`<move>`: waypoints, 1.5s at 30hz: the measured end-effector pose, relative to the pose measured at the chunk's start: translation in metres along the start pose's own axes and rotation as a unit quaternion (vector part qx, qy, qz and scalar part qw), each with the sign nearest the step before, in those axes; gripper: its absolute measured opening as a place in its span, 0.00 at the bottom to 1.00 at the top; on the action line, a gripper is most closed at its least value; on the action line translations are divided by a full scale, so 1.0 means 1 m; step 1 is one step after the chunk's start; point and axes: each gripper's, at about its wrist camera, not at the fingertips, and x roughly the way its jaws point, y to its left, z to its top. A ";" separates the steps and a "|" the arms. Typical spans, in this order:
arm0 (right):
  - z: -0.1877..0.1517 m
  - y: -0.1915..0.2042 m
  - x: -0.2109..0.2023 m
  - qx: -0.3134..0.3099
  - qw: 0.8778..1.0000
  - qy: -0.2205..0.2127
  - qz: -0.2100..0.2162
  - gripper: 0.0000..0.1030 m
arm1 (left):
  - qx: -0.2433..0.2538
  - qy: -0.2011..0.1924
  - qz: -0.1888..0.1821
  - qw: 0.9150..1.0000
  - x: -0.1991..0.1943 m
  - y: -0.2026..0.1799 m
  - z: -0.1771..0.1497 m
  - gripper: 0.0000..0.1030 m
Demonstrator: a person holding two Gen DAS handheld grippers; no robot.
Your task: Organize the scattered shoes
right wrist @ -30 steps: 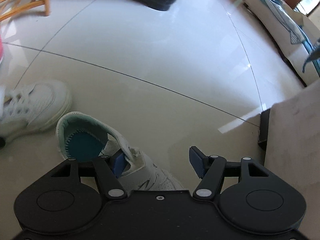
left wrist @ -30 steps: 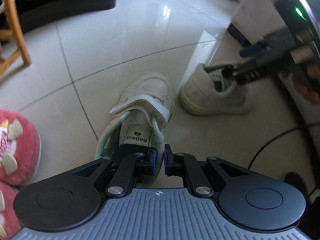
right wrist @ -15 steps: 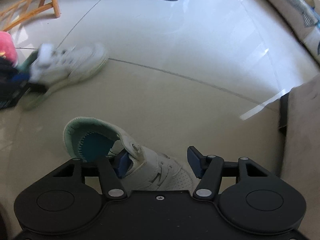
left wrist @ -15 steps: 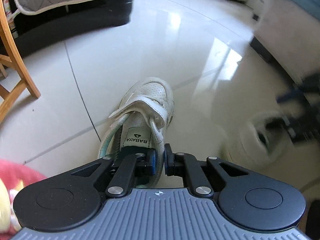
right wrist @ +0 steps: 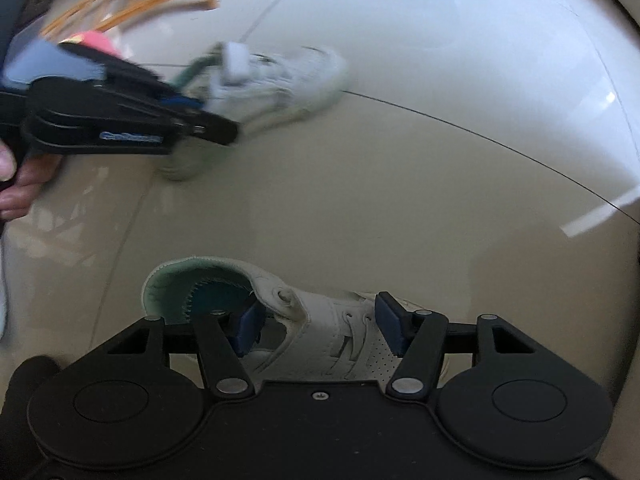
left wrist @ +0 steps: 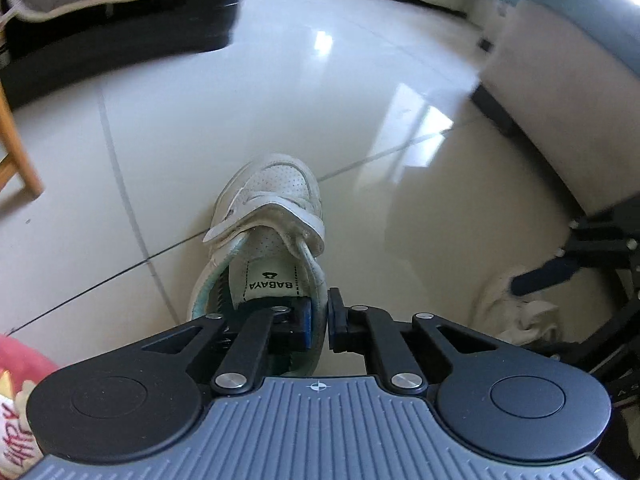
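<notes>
left gripper: clamped tight on the collar wall of a white strap shoe, one pad inside, one outside.
first shoe: hung toe-forward over the tiled floor, near a grout line.
right gripper: stood about half wide around the second white shoe, one pad in the teal-lined mouth, the other on the laced upper; looked gripped, firmness hard to tell.
second shoe: lay sideways across the jaws, just above the floor.
advice: best brought level, toes turned the same way, set side by side, let go only once soles sat flat.
risk: thin collar grip likely to let the toe swing.
</notes>
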 end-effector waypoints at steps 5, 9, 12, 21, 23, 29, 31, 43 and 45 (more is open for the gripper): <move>-0.004 0.017 -0.006 -0.029 0.999 -0.001 0.034 0.63 | 0.045 0.011 -0.037 0.998 0.000 -0.013 -0.007 0.07; -0.002 0.015 -0.017 -0.032 0.999 -0.007 0.042 0.63 | 0.045 0.023 -0.047 0.998 -0.005 -0.017 -0.012 0.08; 0.000 0.010 -0.030 -0.030 0.998 -0.015 0.047 0.64 | 0.012 0.015 -0.039 0.999 -0.013 -0.015 -0.012 0.22; 0.000 0.001 -0.062 -0.028 0.997 -0.055 0.051 0.64 | -0.109 -0.021 -0.042 0.993 -0.073 -0.017 -0.037 0.32; 0.002 -0.012 -0.071 -0.020 0.997 -0.070 0.036 0.64 | -0.120 -0.026 -0.043 0.992 -0.082 -0.022 -0.042 0.34; 0.010 -0.037 -0.031 0.042 0.997 -0.056 -0.044 0.64 | -0.149 -0.003 -0.055 0.987 -0.085 -0.043 -0.061 0.34; 0.009 -0.039 -0.019 0.047 0.996 -0.042 -0.065 0.64 | -0.152 0.009 -0.050 0.987 -0.082 -0.044 -0.062 0.34; 0.001 -0.045 0.009 0.044 0.994 -0.016 -0.100 0.64 | -0.180 0.046 -0.031 0.982 -0.068 -0.041 -0.072 0.31; 0.001 -0.045 0.011 0.043 0.994 -0.012 -0.099 0.64 | -0.180 0.047 -0.027 0.982 -0.068 -0.040 -0.071 0.29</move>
